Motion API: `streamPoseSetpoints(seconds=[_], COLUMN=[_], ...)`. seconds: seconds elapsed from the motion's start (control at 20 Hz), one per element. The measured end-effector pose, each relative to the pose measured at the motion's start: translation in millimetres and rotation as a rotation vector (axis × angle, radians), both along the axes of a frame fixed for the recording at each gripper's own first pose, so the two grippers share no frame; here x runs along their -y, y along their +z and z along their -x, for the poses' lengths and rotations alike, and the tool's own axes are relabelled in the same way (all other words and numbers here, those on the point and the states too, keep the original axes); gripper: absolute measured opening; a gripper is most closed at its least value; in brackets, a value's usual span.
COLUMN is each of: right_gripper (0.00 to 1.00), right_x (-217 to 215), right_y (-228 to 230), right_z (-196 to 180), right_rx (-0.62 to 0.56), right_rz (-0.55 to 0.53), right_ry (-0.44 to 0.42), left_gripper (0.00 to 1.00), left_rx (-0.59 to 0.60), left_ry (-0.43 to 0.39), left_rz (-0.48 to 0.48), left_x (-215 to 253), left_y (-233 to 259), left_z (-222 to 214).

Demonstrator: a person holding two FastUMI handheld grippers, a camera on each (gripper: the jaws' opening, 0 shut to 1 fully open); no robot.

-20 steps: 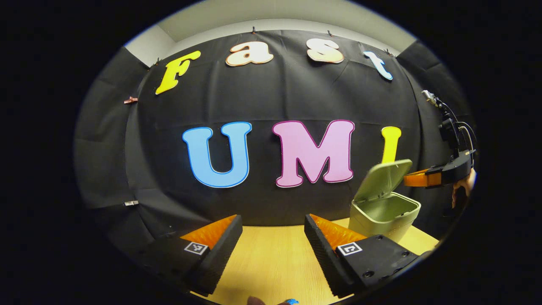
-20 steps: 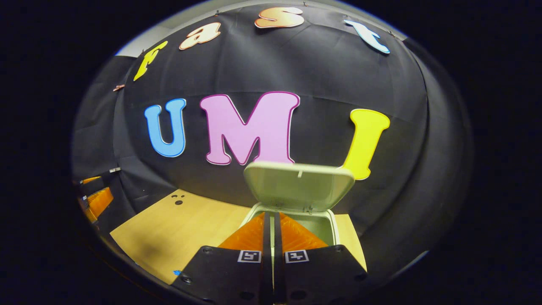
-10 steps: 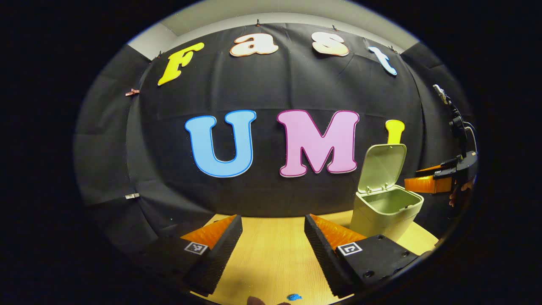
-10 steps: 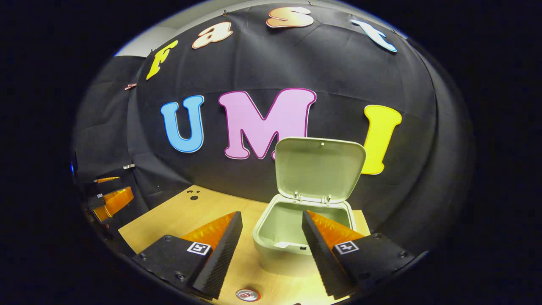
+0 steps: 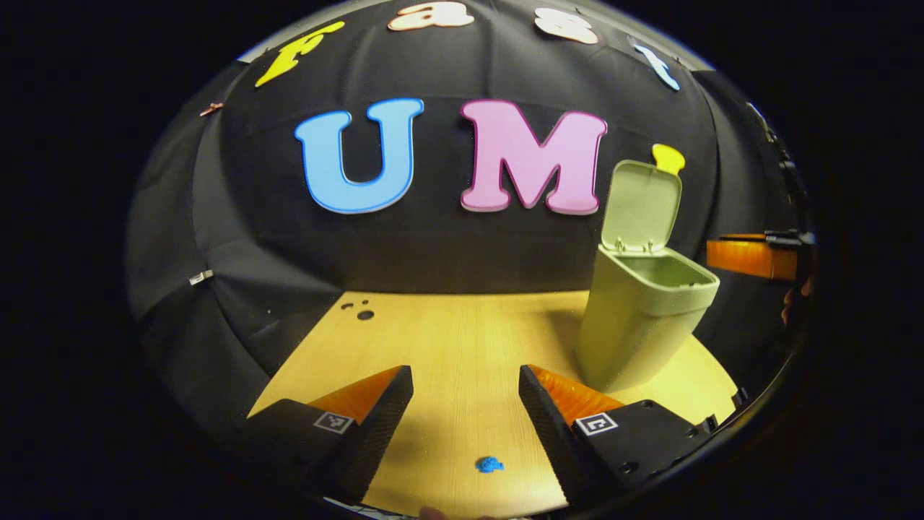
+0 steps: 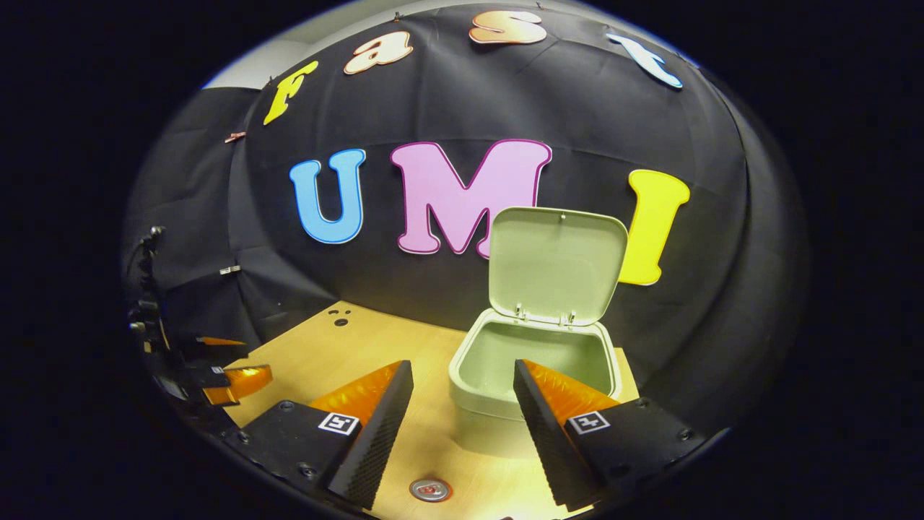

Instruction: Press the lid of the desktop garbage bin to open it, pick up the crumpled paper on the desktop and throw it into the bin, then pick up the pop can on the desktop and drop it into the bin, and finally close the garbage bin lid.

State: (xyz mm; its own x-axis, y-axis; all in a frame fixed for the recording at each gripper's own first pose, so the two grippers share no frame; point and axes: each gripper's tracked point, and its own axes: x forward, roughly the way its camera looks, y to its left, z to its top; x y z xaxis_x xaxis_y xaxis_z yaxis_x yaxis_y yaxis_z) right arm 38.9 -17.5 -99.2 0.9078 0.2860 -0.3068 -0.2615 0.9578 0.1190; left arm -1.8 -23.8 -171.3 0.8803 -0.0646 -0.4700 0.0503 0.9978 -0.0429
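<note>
A recording booth: black cloth wall [image 6: 433,303] hung behind a bare wooden tabletop [image 5: 447,339].

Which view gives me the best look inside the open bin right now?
The right gripper view: the bin faces it with the lid upright, so most of its interior shows. The left gripper view shows the bin side-on, with just a sliver of its interior.

pop can [image 6: 430,490] before bin [image 6: 534,375]
</note>
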Motion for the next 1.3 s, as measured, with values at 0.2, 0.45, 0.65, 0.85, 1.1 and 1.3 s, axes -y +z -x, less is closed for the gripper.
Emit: streamPoseSetpoints(seconds=[0.2, 0.45, 0.65, 0.85, 1.1, 1.3], right_gripper=[0.89, 0.89, 0.87, 0.89, 0.89, 0.89], right_x=[-5, 0, 9, 20, 27, 32], right_y=[-7, -11, -17, -20, -33, -41], right_z=[13, 23, 31, 38, 53, 64], right_rx=[-0.024, -0.029, -0.043, -0.056, -0.1, -0.124], right_rz=[-0.011, 0.01, 0.017, 0.02, 0.014, 0.024], right_ry=[0.016, 0.009, -0.003, -0.026, -0.027, -0.039], left_gripper=[0.95, 0.96, 0.88, 0.81, 0.77, 0.77], left_rx=[-0.135, -0.239, -0.247, -0.246, -0.298, -0.321], left_ry=[-0.018, -0.07, -0.098, -0.139, -0.172, -0.163], left_rz=[0.037, 0.047, 0.062, 0.021, 0.009, 0.004], left_x=[11, 23, 31, 36, 44, 43], left_y=[-54, -116, -144, -169, -203, -217], left_z=[15, 34, 36, 38, 44, 42])
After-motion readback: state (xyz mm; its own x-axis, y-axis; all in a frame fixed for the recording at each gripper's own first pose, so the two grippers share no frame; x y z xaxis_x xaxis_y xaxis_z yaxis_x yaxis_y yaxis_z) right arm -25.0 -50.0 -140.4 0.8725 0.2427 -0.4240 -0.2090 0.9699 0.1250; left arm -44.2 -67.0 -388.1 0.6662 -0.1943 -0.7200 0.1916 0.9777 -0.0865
